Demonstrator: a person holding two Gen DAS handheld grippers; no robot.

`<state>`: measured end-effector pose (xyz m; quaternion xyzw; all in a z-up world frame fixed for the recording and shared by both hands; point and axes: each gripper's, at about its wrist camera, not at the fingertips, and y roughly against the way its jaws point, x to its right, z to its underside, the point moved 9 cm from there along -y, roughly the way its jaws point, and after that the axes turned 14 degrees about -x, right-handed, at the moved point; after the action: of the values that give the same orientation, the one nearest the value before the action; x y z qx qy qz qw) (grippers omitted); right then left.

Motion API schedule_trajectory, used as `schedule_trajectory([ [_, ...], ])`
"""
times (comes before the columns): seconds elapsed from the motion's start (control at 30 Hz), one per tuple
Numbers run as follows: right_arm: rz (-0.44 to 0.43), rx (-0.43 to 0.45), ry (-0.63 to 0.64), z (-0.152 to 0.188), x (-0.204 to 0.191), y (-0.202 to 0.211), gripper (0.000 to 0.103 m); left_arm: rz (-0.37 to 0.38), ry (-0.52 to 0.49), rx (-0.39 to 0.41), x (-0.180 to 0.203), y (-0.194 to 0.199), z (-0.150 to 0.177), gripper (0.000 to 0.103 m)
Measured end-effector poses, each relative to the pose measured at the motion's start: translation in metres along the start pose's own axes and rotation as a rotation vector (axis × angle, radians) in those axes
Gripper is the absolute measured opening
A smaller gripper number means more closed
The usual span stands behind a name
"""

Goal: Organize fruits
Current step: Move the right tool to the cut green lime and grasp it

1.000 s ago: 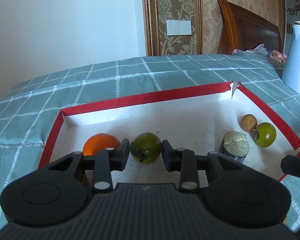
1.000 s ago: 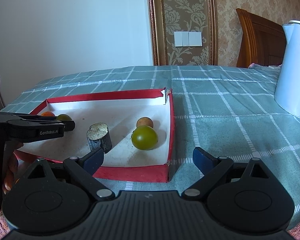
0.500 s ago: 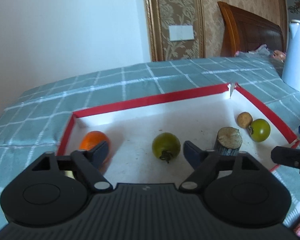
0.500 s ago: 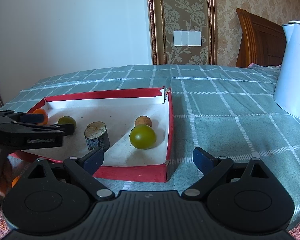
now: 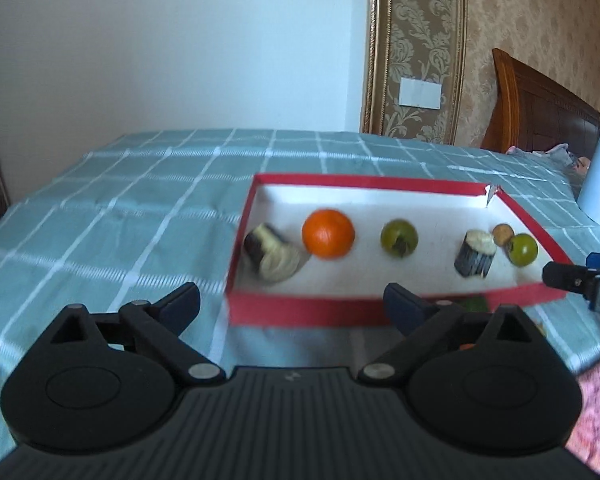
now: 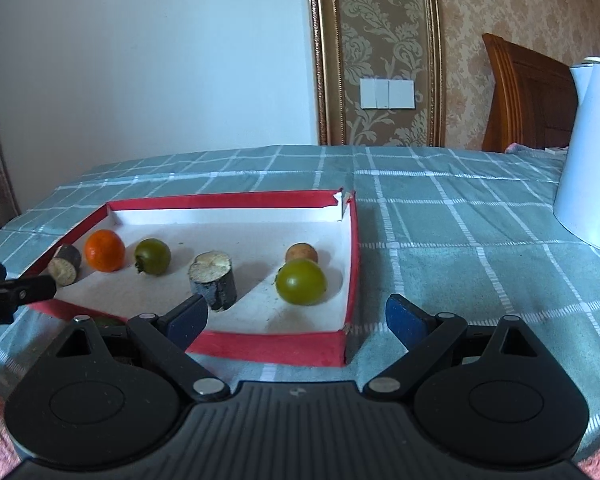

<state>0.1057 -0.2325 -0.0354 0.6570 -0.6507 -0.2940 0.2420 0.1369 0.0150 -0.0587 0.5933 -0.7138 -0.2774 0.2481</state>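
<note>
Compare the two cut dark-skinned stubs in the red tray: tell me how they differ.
The left stub lies tipped on its side by the tray's left wall, its pale cut face turned toward the camera; the middle stub stands upright, cut face up. The left one sits beside the orange; the middle one stands apart from the other fruit. Both have dark skin and pale flesh.

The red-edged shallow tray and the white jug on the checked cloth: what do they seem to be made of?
Red-edged shallow tray: probably cardboard, matte; its far corner is torn open, showing a white papery edge, and the walls are thin and slightly uneven. White jug: looks like smooth plastic with a soft sheen, though coated metal cannot be ruled out.
</note>
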Motion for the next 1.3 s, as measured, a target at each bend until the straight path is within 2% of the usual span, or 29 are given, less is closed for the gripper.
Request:
schedule_trajectory([
  [0.13,-0.05,0.018,0.01,0.013,-0.008,0.021,0.096,-0.042,-0.036,-0.013,-0.003,-0.003,0.013,0.098],
  [0.33,-0.126,0.036,0.126,0.047,-0.038,0.057,0.096,0.011,-0.015,-0.046,-0.006,-0.007,0.017,0.102],
  [0.47,-0.139,0.027,0.193,0.06,-0.062,0.066,0.09,0.045,0.034,-0.085,-0.013,-0.013,0.02,0.103],
  [0.53,-0.137,0.015,0.213,0.061,-0.071,0.062,0.083,0.065,0.068,-0.111,-0.019,-0.018,0.022,0.103],
  [0.6,-0.135,-0.022,0.204,0.062,-0.076,0.054,0.062,0.08,0.081,-0.105,-0.021,-0.017,0.022,0.103],
  [0.67,-0.171,-0.064,0.178,0.064,-0.078,0.046,0.054,0.077,0.079,-0.107,-0.02,-0.017,0.022,0.103],
  [0.77,-0.166,-0.08,0.152,0.066,-0.078,0.038,0.054,0.061,0.064,-0.115,-0.018,-0.018,0.022,0.103],
  [0.83,-0.171,-0.078,0.147,0.066,-0.078,0.036,0.046,0.053,0.058,-0.118,-0.017,-0.019,0.022,0.103],
  [0.9,-0.169,-0.089,0.147,0.067,-0.079,0.034,0.034,0.053,0.058,-0.118,-0.017,-0.019,0.022,0.103],
  [1.3,-0.166,-0.03,0.128,0.059,-0.073,0.048,0.033,0.061,0.064,-0.115,-0.018,-0.019,0.022,0.103],
])
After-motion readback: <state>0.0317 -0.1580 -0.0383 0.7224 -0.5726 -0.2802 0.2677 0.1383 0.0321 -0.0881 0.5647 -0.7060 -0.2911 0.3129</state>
